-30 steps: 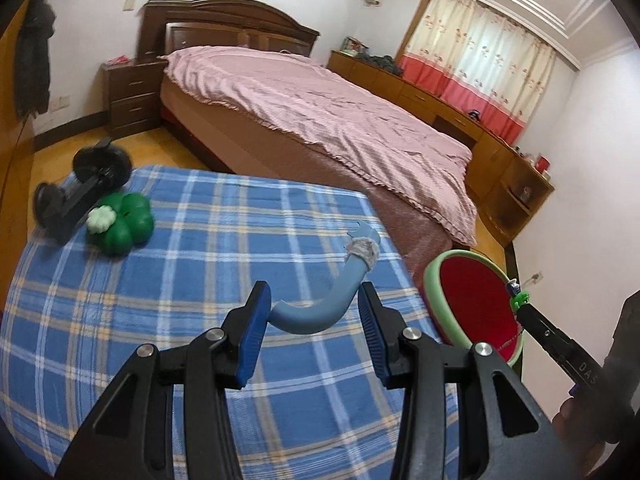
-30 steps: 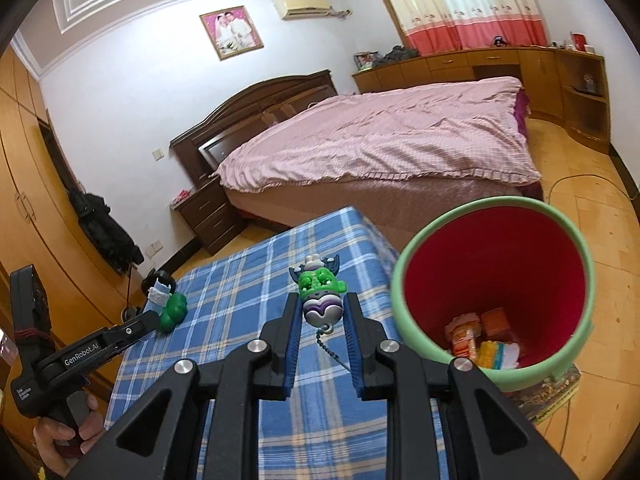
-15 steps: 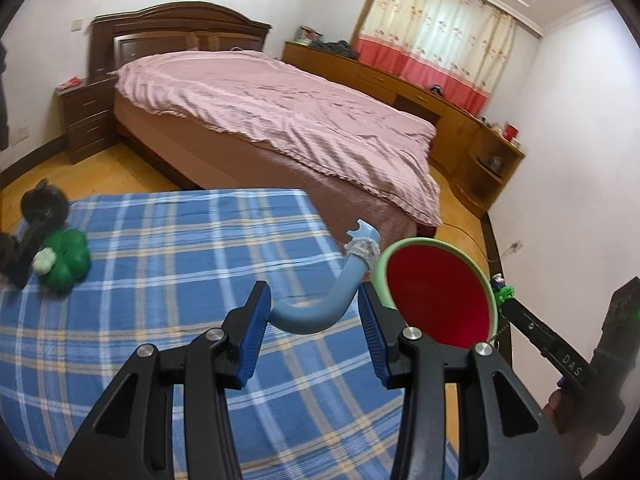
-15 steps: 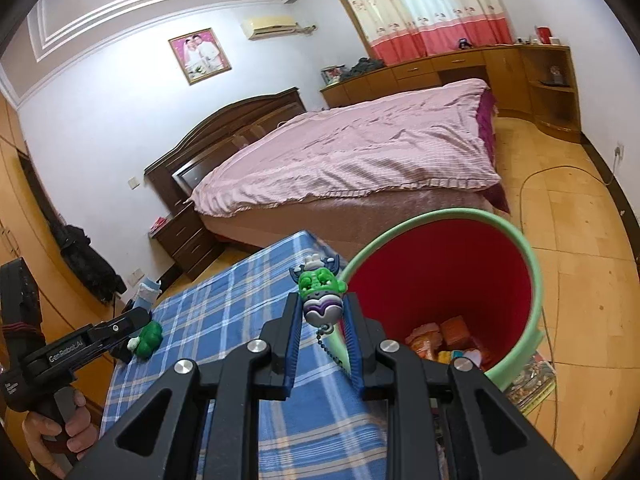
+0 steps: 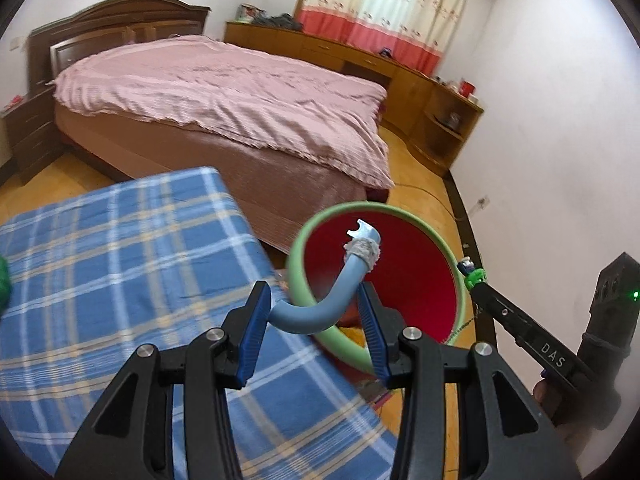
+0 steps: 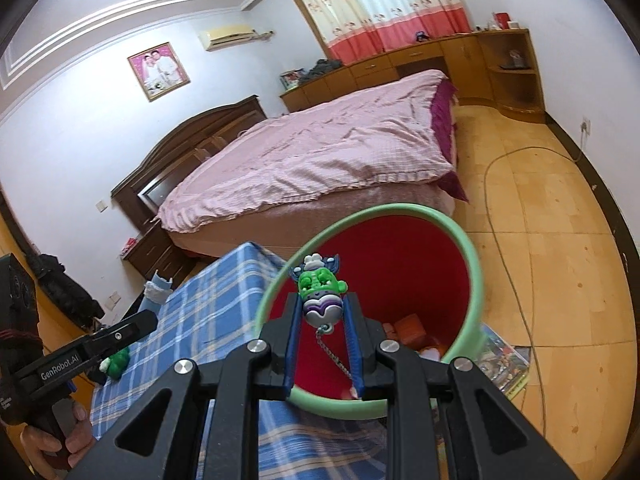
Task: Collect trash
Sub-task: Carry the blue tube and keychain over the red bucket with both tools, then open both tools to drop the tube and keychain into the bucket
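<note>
Nearest to me, my left gripper (image 5: 316,324) pinches a bent blue tube (image 5: 320,308) between its blue pads, the tube's frayed white-wrapped tip rising in front of the bin's red inside. My right gripper (image 6: 322,344) is clamped on a small green-and-purple toy keychain (image 6: 320,294), its chain dangling between the fingers. Just beyond both stands the green-rimmed bin (image 6: 474,280), litter at its bottom, beside the blue plaid table (image 5: 120,264). Farther off I see the pink-covered bed (image 6: 320,160).

Bin (image 6: 472,280) right of table (image 6: 208,312), bed (image 6: 320,160) behind both.
</note>
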A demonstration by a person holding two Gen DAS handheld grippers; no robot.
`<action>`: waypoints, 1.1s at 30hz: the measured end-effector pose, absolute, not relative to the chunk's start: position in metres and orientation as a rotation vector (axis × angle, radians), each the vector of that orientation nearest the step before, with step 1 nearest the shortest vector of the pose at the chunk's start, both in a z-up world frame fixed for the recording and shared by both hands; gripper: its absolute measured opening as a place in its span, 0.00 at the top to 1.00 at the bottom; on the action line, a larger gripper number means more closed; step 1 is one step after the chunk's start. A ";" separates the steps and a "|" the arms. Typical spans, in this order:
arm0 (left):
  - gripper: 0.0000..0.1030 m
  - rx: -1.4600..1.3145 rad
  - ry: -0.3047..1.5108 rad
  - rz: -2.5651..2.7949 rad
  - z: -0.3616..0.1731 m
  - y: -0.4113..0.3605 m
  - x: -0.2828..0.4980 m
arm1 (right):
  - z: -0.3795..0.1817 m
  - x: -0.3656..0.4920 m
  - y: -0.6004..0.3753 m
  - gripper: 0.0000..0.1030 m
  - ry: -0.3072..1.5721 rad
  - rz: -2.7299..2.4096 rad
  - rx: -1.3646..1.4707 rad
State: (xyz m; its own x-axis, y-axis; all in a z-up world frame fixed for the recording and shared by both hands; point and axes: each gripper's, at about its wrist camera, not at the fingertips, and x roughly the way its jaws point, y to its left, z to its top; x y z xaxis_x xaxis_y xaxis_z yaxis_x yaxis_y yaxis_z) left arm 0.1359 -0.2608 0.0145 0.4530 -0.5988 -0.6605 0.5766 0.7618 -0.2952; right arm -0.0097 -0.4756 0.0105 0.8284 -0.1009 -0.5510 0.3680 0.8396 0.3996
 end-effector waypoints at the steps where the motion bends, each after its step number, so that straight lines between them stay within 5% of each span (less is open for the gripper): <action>1: 0.56 -0.025 0.835 -0.734 0.011 -0.266 0.136 | 0.008 -0.010 -0.479 0.77 0.545 -0.270 0.521; 22: 0.49 0.052 0.874 -0.757 -0.016 -0.312 0.140 | -0.019 -0.003 -0.503 0.76 0.593 -0.284 0.563; 33: 0.49 0.011 0.872 -0.668 -0.008 -0.271 0.136 | -0.006 -0.005 -0.475 0.51 0.585 -0.254 0.528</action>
